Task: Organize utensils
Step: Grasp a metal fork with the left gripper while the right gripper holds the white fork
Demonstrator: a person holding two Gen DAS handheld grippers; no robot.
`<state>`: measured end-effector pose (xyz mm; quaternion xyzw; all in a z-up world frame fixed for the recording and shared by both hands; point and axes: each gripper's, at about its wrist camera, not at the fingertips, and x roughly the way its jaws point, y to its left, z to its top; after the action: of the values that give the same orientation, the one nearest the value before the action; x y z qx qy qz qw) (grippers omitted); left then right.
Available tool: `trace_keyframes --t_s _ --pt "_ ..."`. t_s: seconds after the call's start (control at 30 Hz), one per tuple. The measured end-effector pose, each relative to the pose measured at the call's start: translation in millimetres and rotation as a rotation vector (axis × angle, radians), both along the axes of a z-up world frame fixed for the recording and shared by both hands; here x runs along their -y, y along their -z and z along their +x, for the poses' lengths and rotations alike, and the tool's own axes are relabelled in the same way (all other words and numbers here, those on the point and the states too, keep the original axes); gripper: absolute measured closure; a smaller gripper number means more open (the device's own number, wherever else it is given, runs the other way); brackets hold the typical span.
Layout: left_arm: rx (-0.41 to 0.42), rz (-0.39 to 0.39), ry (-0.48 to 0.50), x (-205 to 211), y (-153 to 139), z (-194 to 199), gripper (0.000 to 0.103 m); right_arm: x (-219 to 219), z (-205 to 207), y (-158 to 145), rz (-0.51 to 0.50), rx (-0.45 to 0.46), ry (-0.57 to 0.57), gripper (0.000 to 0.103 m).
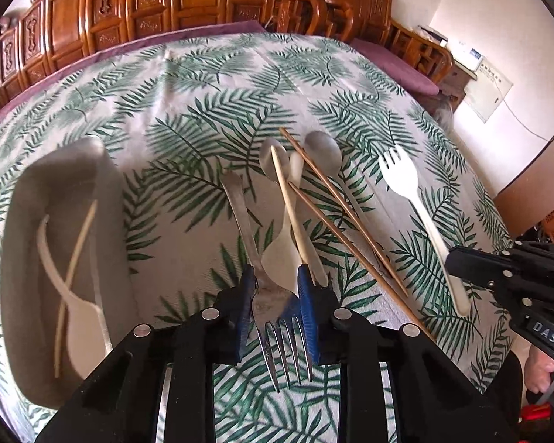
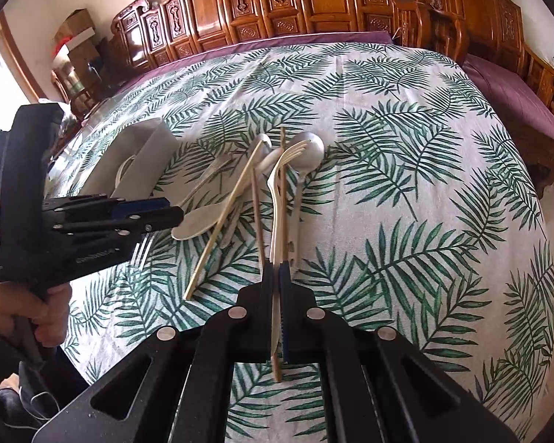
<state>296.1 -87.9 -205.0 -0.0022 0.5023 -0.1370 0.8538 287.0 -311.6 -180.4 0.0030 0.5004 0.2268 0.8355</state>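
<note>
Utensils lie in a pile on the leaf-print tablecloth [image 1: 203,118]. My left gripper [image 1: 273,280] is shut on a metal fork [image 1: 282,347], whose tines point back toward the camera. My right gripper [image 2: 276,277] is shut on the handle of a white plastic fork [image 2: 275,184]; the same fork shows in the left wrist view [image 1: 406,184]. Two brown chopsticks [image 1: 351,214], a pale chopstick [image 1: 288,199], a white plastic spoon [image 1: 280,254] and metal spoons [image 1: 323,151] lie between the grippers. A grey tray [image 1: 29,192] at the left holds a white spoon [image 1: 81,328] and a pale chopstick [image 1: 75,258].
Carved wooden chairs [image 1: 136,7] stand behind the table. A purple cushioned bench [image 2: 513,88] runs along the right. The table's right edge [image 1: 498,203] drops to the floor. The grey tray also shows in the right wrist view [image 2: 144,155].
</note>
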Motion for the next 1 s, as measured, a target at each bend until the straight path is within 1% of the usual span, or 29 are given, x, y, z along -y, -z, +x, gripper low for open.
trace_keyframes --t_s 0.17,0.3,0.37,0.5,0.53,0.6,0.63,0.67,0.7,0.73,0.9,1.0 --pt "0.022 -0.025 0.021 -10.3 -14.8 -4.9 0.103 -12.9 -2.6 -3.6 -0.005 0.002 -0.013 0.099" --pt "0.029 -0.021 0.024 -16.6 -16.4 -4.8 0.103 -22.3 -5.0 -5.2 -0.008 0.004 -0.022 0.099" --pt "0.018 -0.025 0.029 -19.8 -17.1 -5.8 0.103 -24.6 -7.0 -6.6 -0.008 0.006 -0.024 0.099" --pt "-0.009 0.031 0.077 -13.0 -11.4 -9.3 0.103 -24.4 -9.6 -7.2 -0.008 0.009 -0.025 0.099" --pt "-0.016 0.044 0.082 -11.5 -8.1 -8.9 0.102 -23.2 -10.2 -7.4 -0.005 0.009 -0.022 0.099" --pt "-0.037 0.065 0.081 -9.3 -0.6 -7.1 0.09 -21.0 -11.1 -7.4 0.001 0.008 -0.017 0.099" --pt "-0.045 0.072 0.079 -8.2 2.4 -6.1 0.089 -19.5 -11.8 -6.8 0.005 0.006 -0.015 0.099" --pt "-0.053 0.079 0.081 -6.4 6.0 -4.2 0.083 -18.2 -12.0 -6.4 0.008 0.004 -0.014 0.099" --pt "-0.059 0.084 0.085 -4.1 9.7 -2.2 0.074 -17.0 -12.9 -6.2 0.009 0.003 -0.014 0.099" --pt "-0.062 0.088 0.088 -2.6 12.2 -1.7 0.071 -16.1 -13.0 -5.9 0.009 0.003 -0.013 0.099" --pt "-0.104 0.164 0.089 8.4 31.9 10.2 0.07 -6.7 -11.7 -4.6 0.022 0.002 -0.002 0.099" --pt "-0.102 0.186 0.091 11.4 36.5 12.9 0.07 -1.1 -11.1 -5.5 0.029 0.004 0.003 0.099"
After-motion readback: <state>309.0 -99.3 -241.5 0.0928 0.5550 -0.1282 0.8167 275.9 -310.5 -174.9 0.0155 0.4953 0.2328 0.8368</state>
